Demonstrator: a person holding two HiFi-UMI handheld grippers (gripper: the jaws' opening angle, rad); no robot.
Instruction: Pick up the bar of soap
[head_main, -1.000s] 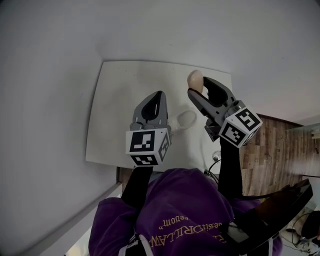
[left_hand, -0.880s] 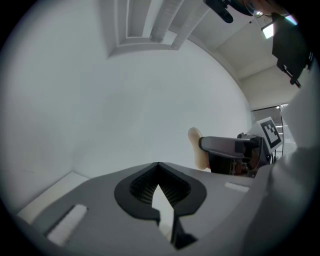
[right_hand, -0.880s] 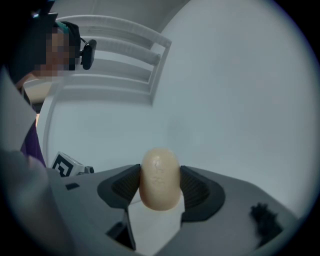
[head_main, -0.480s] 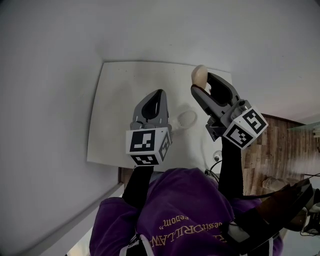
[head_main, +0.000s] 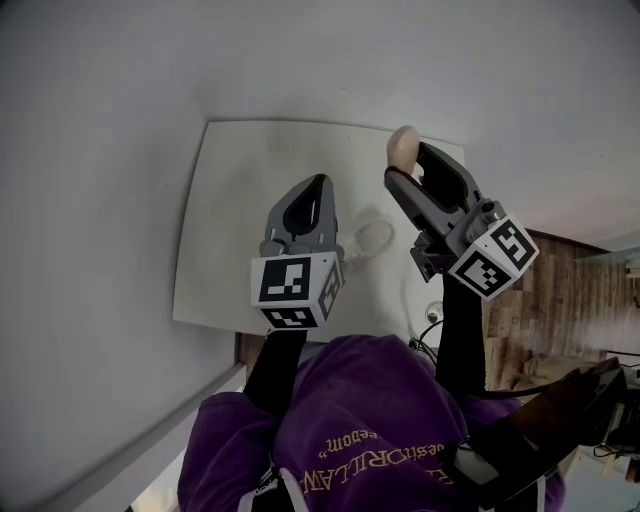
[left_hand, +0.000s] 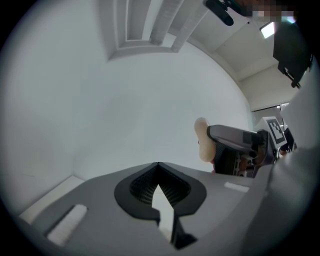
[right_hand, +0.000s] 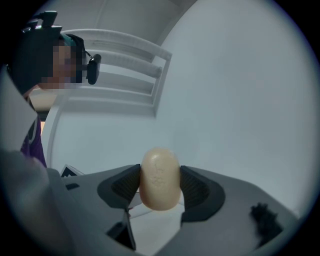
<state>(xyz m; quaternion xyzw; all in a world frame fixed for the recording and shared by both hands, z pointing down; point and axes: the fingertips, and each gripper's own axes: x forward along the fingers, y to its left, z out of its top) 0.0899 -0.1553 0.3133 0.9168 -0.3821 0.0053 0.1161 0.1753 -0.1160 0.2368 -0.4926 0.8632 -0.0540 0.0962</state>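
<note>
Head view: right tongs (head_main: 404, 162) clenched on the bar of soap (head_main: 402, 145), held up off the white tabletop (head_main: 235, 210); left tongs (head_main: 316, 188) alongside.
Left gripper view: jaws closed together, nothing between.
Right gripper view: bar of soap pinched upright between both pads.

Head view: bar of soap (head_main: 402, 146) shows only its top end, the rest sits behind a jaw of the right gripper (head_main: 407, 166). Right gripper view: the pads cover both soap flanks. Left gripper view: the soap's right edge is behind that same jaw. Table (head_main: 230, 220) near edge is largely covered by the left gripper (head_main: 312, 192), the right gripper and the purple shirt (head_main: 370, 400) (near-right corner included). Faint ring (head_main: 376, 238) on the table: too faint to identify. Shirt is cut off by the bottom edge.
</note>
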